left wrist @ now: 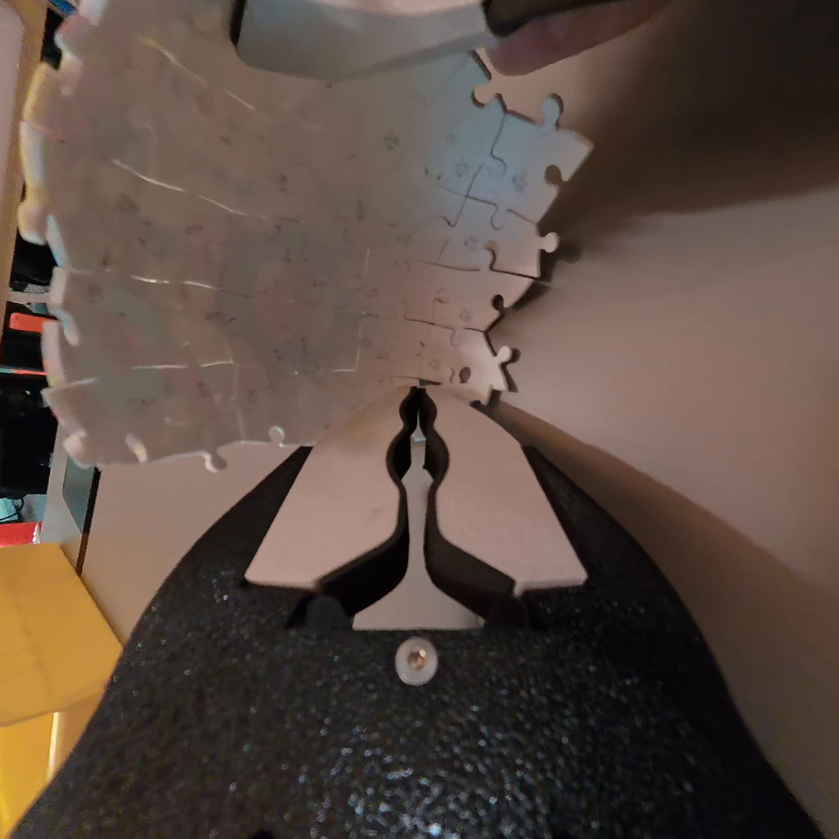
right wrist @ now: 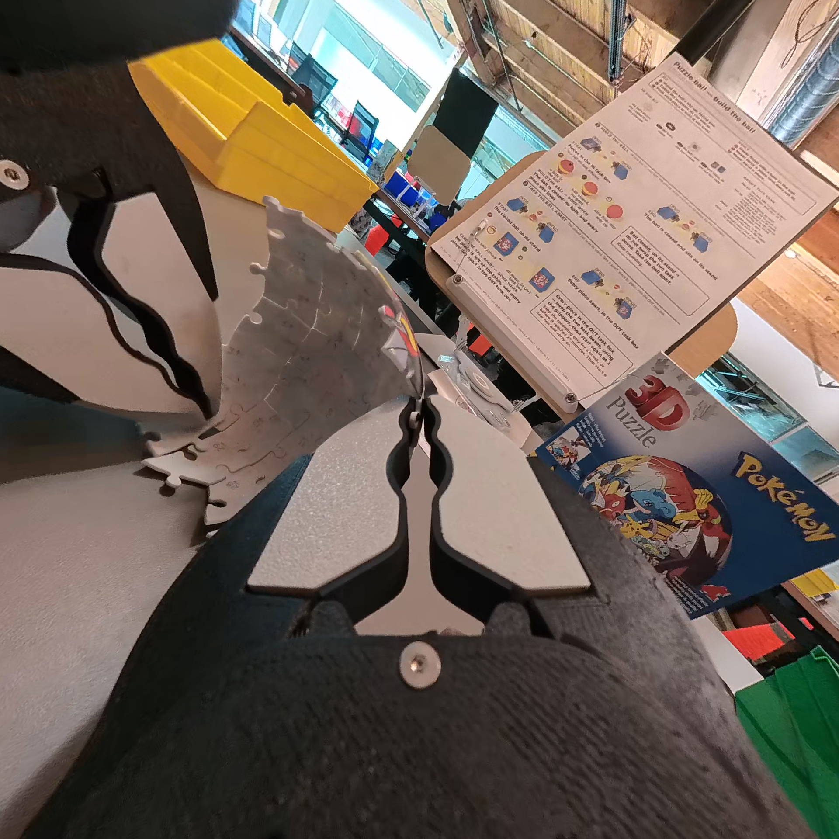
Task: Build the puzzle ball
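A curved section of the puzzle ball [left wrist: 281, 254], made of several joined pieces, shows its grey numbered inner side. My left gripper [left wrist: 418, 394] is shut on its lower edge. In the right wrist view the same section [right wrist: 308, 345] stands on edge just above the table, with a strip of its coloured outer face [right wrist: 402, 329] showing. My right gripper [right wrist: 417, 408] is shut on its rim near that face. The left gripper [right wrist: 204, 408] pinches the opposite lower edge. A white finger pad [left wrist: 363, 41], apparently the right gripper's, meets the section's top edge in the left wrist view.
Yellow bins [right wrist: 254, 136] stand behind the section on the grey table [right wrist: 68, 590]. An instruction board [right wrist: 635, 218] and the blue puzzle box [right wrist: 690, 490] stand to the right, with a clear stand [right wrist: 476, 381] below the board. A green bag [right wrist: 799, 726] is at the far right. The gap from one gripper's tips to the other's is roughly 11 cm.
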{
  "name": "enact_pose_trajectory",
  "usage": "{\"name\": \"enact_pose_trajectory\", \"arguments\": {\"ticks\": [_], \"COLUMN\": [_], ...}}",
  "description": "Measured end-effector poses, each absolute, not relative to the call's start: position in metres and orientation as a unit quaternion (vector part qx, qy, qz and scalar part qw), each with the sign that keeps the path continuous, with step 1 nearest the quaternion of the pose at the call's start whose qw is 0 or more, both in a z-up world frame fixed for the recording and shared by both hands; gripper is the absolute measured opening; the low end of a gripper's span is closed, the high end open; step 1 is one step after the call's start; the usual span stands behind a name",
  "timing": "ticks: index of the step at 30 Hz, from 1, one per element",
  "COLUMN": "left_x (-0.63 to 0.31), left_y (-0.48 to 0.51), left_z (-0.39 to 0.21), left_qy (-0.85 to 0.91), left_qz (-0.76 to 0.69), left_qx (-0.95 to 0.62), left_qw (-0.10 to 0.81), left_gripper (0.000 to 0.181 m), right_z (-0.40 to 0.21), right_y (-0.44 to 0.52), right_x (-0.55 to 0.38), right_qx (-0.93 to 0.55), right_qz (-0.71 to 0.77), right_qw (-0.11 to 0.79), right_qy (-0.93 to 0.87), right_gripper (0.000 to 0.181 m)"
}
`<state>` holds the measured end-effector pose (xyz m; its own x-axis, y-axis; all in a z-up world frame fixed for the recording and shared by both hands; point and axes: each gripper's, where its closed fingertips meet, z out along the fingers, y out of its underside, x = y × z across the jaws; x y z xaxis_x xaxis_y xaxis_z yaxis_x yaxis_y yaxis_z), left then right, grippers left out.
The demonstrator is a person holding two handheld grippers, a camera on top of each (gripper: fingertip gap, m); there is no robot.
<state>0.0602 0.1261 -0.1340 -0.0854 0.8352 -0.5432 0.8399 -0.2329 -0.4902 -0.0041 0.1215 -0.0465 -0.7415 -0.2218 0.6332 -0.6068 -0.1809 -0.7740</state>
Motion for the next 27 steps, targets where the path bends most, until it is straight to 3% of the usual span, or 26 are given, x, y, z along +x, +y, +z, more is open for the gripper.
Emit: {"name": "enact_pose_trajectory", "arguments": {"ticks": [17, 27], "left_x": [0.057, 0.066], "left_y": [0.131, 0.139], "left_z": [-0.135, -0.128], "left_qy": [0.531, 0.552], "left_qz": [-0.404, -0.41], "left_qx": [0.744, 0.726], "left_qw": [-0.045, -0.019], "left_gripper": [0.0, 0.0], "right_z": [-0.047, -0.048], "right_y": [0.121, 0.12], "right_x": [-0.004, -0.005], "right_qx": [0.331, 0.332], "right_qz": [0.694, 0.692], "right_qw": [0.134, 0.136], "right_qy": [-0.625, -0.626], "right_gripper": [0.003, 0.003]}}
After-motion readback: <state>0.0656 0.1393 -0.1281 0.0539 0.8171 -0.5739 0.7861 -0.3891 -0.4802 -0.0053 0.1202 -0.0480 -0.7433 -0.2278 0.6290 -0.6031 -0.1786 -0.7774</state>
